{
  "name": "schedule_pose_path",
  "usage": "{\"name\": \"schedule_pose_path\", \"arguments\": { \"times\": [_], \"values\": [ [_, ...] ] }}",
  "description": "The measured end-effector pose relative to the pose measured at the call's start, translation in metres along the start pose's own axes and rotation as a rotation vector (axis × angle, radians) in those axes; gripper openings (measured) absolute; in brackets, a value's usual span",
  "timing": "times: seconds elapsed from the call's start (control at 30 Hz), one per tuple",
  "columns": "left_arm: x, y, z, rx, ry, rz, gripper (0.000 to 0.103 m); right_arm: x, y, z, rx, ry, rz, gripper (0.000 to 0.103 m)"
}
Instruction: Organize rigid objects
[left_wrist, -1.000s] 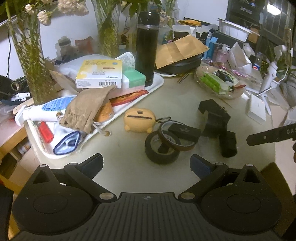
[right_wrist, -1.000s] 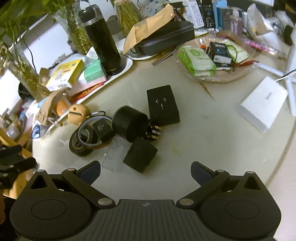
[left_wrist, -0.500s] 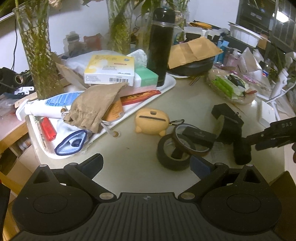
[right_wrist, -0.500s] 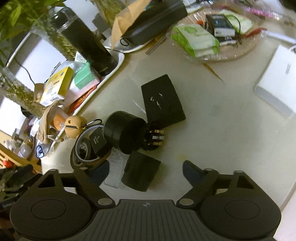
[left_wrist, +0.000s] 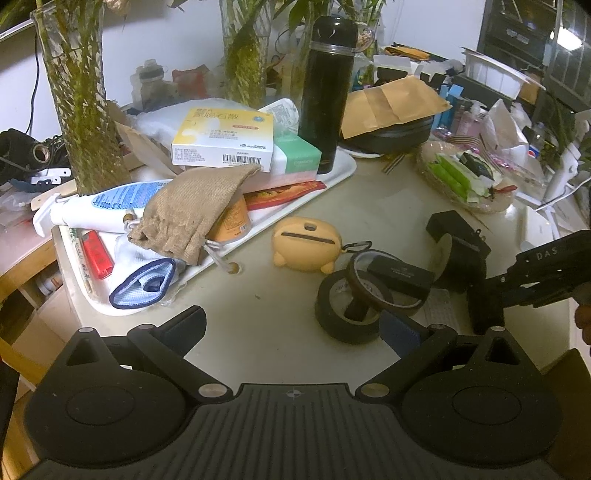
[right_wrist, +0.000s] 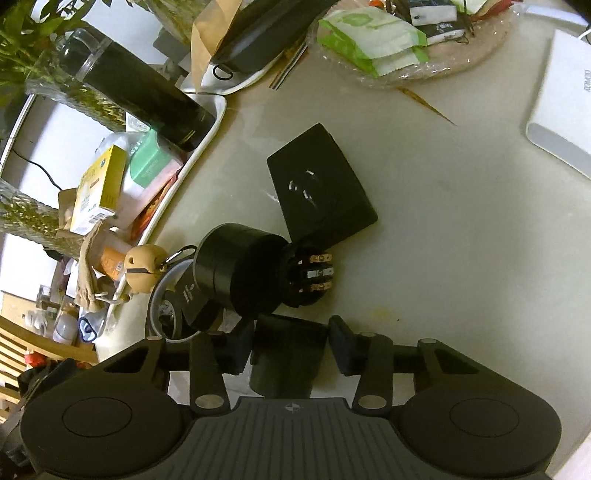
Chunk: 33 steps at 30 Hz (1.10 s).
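Note:
A heap of black items lies on the pale table (right_wrist: 461, 240): a small black block (right_wrist: 286, 354), a black cylinder with metal pins (right_wrist: 240, 273), a flat black box (right_wrist: 319, 192), and tape rolls (left_wrist: 349, 310) with a small black box (left_wrist: 400, 275) on them. A yellow case (left_wrist: 304, 243) lies next to them. My right gripper (right_wrist: 290, 350) is partly closed around the small black block, its fingers either side with small gaps; it also shows in the left wrist view (left_wrist: 495, 299). My left gripper (left_wrist: 291, 325) is open and empty, just before the tape rolls.
A white tray (left_wrist: 332, 181) at the left holds a black flask (left_wrist: 327, 92), boxes, a cloth pouch (left_wrist: 192, 214) and tubes. A wicker plate of packets (right_wrist: 413, 40) and a white box (right_wrist: 561, 99) sit far right. Vases of plants stand behind.
My right gripper has dropped toward the heap and narrowed its fingers around the small black block. My left gripper has moved forward and left, nearer the tape rolls.

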<state>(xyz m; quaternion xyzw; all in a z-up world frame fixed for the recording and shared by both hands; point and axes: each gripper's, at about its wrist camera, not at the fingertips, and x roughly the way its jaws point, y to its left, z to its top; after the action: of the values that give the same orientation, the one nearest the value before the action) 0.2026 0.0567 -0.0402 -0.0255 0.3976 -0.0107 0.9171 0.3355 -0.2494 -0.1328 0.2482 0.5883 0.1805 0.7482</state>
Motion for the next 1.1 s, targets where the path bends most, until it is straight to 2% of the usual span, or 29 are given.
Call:
{"name": "schedule_pose_path", "arguments": {
  "times": [0.1,0.2,0.37,0.47,0.73,0.93,1.1],
  "values": [
    [0.001,0.000,0.000,0.000,0.001,-0.001,0.102,-0.002,0.001,-0.002,-0.002,-0.005,-0.009,0.046],
    [0.001,-0.001,0.000,0.005,-0.001,-0.003,0.102,-0.011,0.007,-0.005,-0.043,-0.047,-0.027,0.046],
    [0.002,-0.002,-0.001,0.010,0.000,-0.002,0.102,-0.029,0.029,-0.015,-0.230,-0.171,-0.110,0.046],
    [0.002,-0.003,-0.001,0.009,0.000,-0.002,0.103,-0.030,0.042,-0.023,-0.383,-0.211,-0.197,0.046],
    [0.002,-0.003,-0.001,0.011,-0.003,-0.005,0.102,-0.019,0.045,-0.045,-0.546,-0.178,-0.286,0.046],
    [0.001,-0.005,-0.001,0.012,-0.007,-0.006,0.102,-0.009,0.040,-0.051,-0.529,-0.107,-0.314,0.044],
    [0.001,-0.004,-0.001,0.008,-0.006,-0.006,0.102,-0.011,0.038,-0.050,-0.499,-0.109,-0.296,0.044]
  ]
}}
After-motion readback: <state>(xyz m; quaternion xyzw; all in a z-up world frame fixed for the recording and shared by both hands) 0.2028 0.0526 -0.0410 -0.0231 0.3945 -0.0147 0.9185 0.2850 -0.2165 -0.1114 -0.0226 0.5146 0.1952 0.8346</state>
